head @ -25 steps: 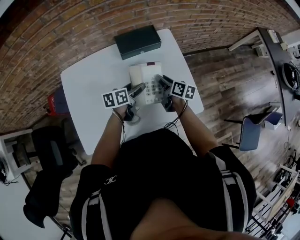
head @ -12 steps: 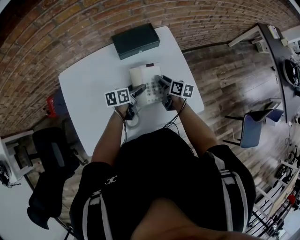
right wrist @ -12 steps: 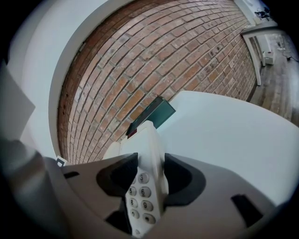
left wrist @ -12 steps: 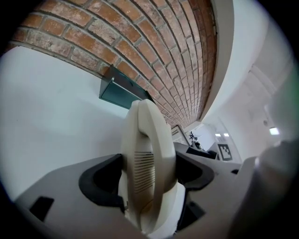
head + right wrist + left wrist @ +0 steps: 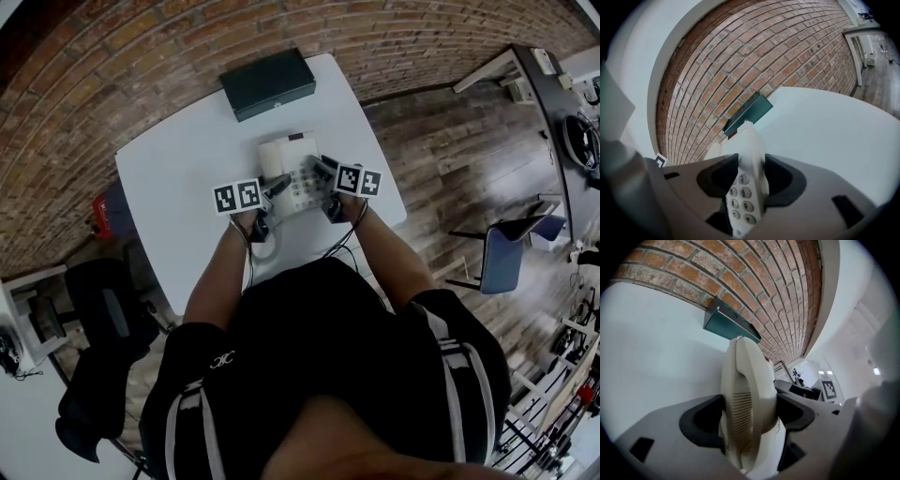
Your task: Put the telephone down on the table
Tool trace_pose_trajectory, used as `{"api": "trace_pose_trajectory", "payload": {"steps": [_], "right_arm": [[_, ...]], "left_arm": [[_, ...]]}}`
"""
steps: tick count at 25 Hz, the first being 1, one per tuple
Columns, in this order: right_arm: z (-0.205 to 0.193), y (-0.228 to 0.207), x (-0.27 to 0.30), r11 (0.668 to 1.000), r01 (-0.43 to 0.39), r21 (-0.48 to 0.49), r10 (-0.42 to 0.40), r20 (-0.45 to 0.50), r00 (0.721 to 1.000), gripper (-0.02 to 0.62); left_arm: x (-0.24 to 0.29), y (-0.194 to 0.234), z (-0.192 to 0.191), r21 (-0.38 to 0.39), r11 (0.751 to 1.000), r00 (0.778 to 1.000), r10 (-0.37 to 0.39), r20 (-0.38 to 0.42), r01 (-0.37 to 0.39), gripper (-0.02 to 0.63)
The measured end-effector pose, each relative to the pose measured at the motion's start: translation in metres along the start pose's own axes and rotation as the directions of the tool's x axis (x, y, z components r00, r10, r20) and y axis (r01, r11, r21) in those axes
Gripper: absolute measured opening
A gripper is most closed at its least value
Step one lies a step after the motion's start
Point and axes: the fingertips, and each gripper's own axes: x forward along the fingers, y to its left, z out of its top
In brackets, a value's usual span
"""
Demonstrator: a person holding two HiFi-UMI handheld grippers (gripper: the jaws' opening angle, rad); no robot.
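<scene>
Phone clamped on both sides, low over the table.
Left gripper squeezes the handset, right gripper pinches the keypad edge. Touchdown looks close; release not yet done.

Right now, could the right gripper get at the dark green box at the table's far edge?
Probably not yet: the right gripper is shut on the telephone. The dark green box lies beyond it across bare table, so only that grip hinders it.
</scene>
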Motion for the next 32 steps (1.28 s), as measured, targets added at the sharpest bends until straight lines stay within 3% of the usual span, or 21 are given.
{"api": "trace_pose_trajectory", "payload": {"steps": [10, 13, 15, 17, 18, 19, 21, 24, 26, 32], "right_arm": [[-0.001, 0.001, 0.004, 1.0, 0.002, 0.017, -0.001, -0.033, 0.999, 0.158], [0.009, 0.0, -0.004, 1.0, 0.027, -0.007, -0.027, 0.018, 0.999, 0.176], [0.023, 0.001, -0.014, 0.997, 0.062, -0.055, -0.057, 0.077, 0.995, 0.184], [0.039, 0.008, -0.028, 0.99, 0.088, -0.113, -0.071, 0.151, 0.986, 0.175], [0.046, 0.014, -0.036, 0.984, 0.101, -0.144, -0.072, 0.191, 0.979, 0.13], [0.054, 0.022, -0.044, 0.977, 0.115, -0.181, -0.072, 0.23, 0.971, 0.076], [0.071, 0.045, -0.06, 0.955, 0.14, -0.26, -0.058, 0.301, 0.952, 0.028], [0.093, 0.089, -0.082, 0.912, 0.159, -0.379, 0.003, 0.391, 0.92, 0.0], [0.106, 0.121, -0.095, 0.874, 0.176, -0.453, 0.05, 0.444, 0.895, -0.002], [0.137, 0.202, -0.134, 0.801, 0.224, -0.555, 0.169, 0.568, 0.806, -0.002]], "left_arm": [[0.0, 0.003, 0.0, -0.017, 1.0, 1.0, -0.013, 0.008, 0.013, 0.365], [-0.012, 0.001, 0.007, 0.07, 0.997, 0.998, 0.027, 0.048, -0.03, 0.365], [-0.031, -0.001, 0.021, 0.152, 0.984, 0.989, 0.076, 0.126, -0.094, 0.365], [-0.056, -0.006, 0.041, 0.22, 0.962, 0.965, 0.111, 0.237, -0.165, 0.365], [-0.069, -0.011, 0.051, 0.248, 0.948, 0.948, 0.121, 0.293, -0.198, 0.363], [-0.083, -0.016, 0.06, 0.273, 0.933, 0.929, 0.13, 0.347, -0.232, 0.312], [-0.11, -0.027, 0.078, 0.308, 0.896, 0.882, 0.163, 0.441, -0.319, 0.139], [-0.14, -0.044, 0.095, 0.33, 0.833, 0.814, 0.221, 0.537, -0.444, 0.013], [-0.156, -0.06, 0.104, 0.329, 0.815, 0.781, 0.22, 0.585, -0.476, 0.003], [-0.206, -0.122, 0.132, 0.34, 0.805, 0.691, 0.115, 0.714, -0.486, 0.002]]}}
